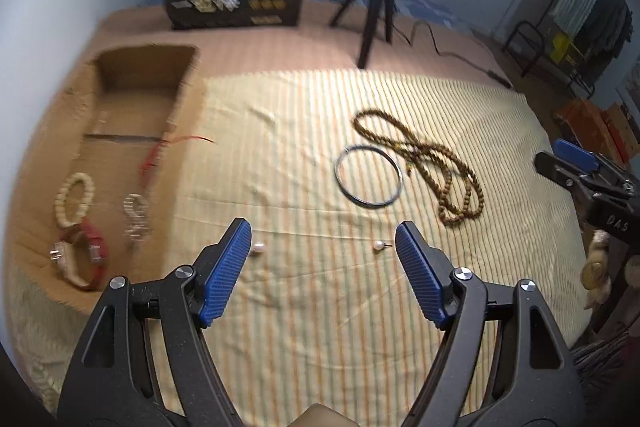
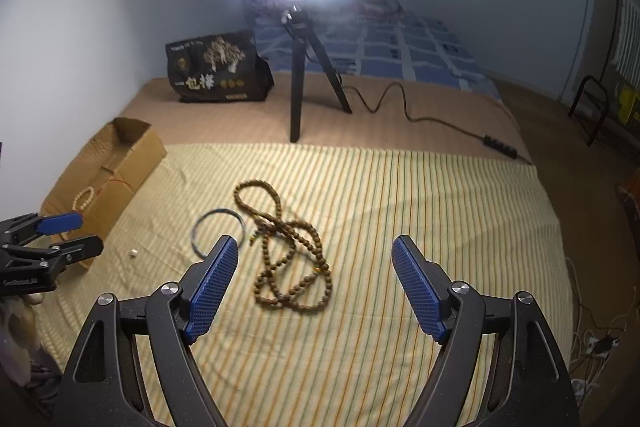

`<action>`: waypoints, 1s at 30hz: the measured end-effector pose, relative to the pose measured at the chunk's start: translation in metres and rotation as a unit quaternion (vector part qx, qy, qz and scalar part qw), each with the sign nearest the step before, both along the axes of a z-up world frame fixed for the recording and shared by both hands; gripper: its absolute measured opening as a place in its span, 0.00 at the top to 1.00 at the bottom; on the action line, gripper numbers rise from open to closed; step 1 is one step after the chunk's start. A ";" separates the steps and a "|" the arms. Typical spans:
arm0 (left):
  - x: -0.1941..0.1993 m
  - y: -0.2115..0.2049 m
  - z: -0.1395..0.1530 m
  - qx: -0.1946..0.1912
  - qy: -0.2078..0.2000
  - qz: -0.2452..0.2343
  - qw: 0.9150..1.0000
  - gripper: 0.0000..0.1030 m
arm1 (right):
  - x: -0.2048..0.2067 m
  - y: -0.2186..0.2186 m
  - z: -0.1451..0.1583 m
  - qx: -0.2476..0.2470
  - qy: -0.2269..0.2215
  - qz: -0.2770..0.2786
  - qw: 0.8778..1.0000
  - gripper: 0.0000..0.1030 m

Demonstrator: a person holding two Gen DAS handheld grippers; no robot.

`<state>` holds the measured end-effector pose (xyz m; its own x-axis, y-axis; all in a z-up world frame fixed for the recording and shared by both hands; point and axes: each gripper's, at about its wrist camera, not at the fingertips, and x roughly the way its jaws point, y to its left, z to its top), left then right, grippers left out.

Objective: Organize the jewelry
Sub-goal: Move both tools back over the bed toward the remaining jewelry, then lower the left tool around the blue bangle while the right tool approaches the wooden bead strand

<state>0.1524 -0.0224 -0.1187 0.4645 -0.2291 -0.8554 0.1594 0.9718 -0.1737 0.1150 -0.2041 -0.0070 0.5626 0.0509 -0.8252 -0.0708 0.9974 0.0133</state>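
A brown bead necklace (image 1: pixel 424 167) (image 2: pixel 288 251) lies tangled on the striped cloth (image 1: pixel 320 307), with a thin dark bangle (image 1: pixel 368 175) (image 2: pixel 218 227) just left of it. Two pearl earrings (image 1: pixel 258 248) (image 1: pixel 378 246) lie just beyond my left gripper's fingertips. My left gripper (image 1: pixel 323 233) is open and empty above the cloth; it also shows in the right wrist view (image 2: pixel 76 233). My right gripper (image 2: pixel 314 247) is open and empty, hovering over the necklace; it shows at the right edge of the left wrist view (image 1: pixel 560 155). A cardboard box (image 1: pixel 120 163) (image 2: pixel 108 171) on the left holds a white bead bracelet (image 1: pixel 74 199) (image 2: pixel 84 199), a red band (image 1: pixel 86 259) and a clear bracelet (image 1: pixel 136 215).
A ring light on a black tripod (image 2: pixel 300 87) stands behind the cloth, its cable (image 2: pixel 420 111) trailing right. A black printed bag (image 2: pixel 218 69) sits at the back left near the wall. The bed edge drops off on the right.
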 end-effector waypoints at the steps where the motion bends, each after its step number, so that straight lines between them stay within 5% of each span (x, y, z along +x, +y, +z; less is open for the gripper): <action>1: 0.004 -0.003 -0.005 -0.002 0.008 -0.003 1.000 0.25 | 0.002 -0.002 -0.007 0.002 0.008 0.003 1.000 0.23; 18: 0.051 -0.077 -0.056 0.045 0.035 -0.086 0.995 0.25 | 0.026 -0.020 -0.063 -0.002 0.065 0.026 0.998 0.23; 30: 0.083 -0.080 -0.079 0.060 0.045 -0.072 0.995 0.25 | 0.043 -0.010 -0.079 0.021 0.081 0.042 0.996 0.23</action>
<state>0.2357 -0.1023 -0.1974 0.3547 -0.1820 -0.9171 0.2872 0.9546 -0.0784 0.1578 -0.2141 -0.0859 0.4150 0.1286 -0.9007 -0.1484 0.9863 0.0725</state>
